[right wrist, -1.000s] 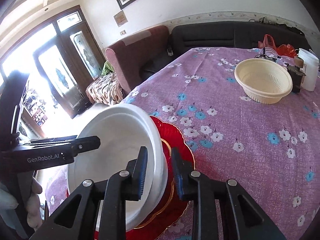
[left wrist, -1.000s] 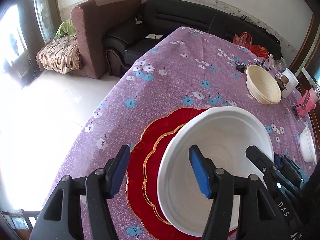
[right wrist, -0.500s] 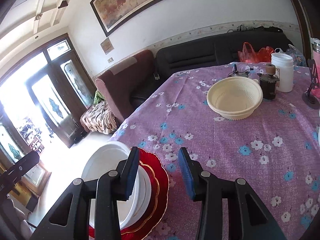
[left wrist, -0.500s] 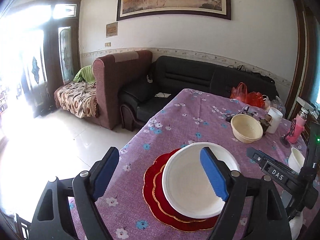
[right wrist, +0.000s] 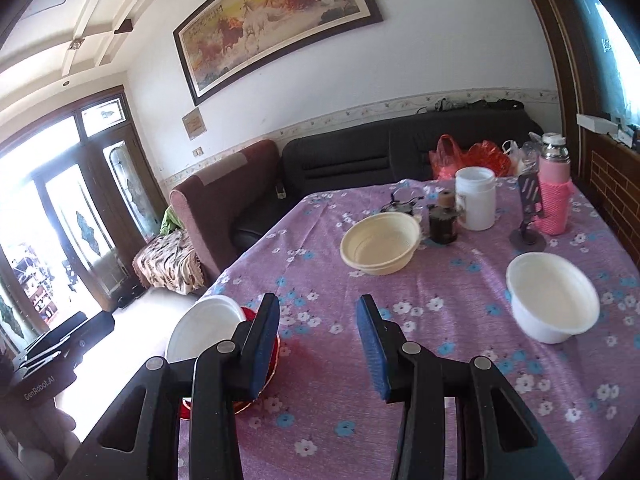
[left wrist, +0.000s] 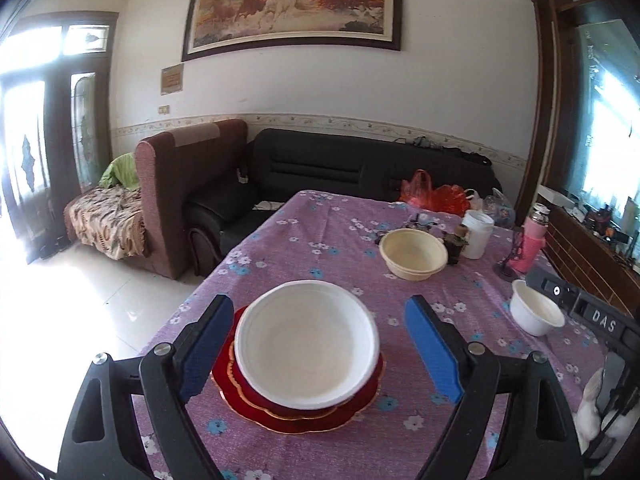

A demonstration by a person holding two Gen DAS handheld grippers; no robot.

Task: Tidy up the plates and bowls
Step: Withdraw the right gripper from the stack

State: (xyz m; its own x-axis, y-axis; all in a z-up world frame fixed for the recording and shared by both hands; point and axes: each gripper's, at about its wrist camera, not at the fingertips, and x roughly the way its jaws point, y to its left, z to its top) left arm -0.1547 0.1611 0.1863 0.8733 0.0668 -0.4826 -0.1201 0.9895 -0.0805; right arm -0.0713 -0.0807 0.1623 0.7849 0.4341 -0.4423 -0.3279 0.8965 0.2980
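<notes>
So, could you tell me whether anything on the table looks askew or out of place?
Slightly: the large white bowl sits off-centre on the red plates, overhanging their far edge. The cream bowl and small white bowl stand upright, nothing spilled.

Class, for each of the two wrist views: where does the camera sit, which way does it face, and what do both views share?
Left wrist: above the table's near end, facing the sofa wall; left gripper open, framing the white bowl on the red plates.
Right wrist: further right, same heading; right gripper open over the tablecloth.
Shared: cream bowl, small white bowl, horse painting.
</notes>
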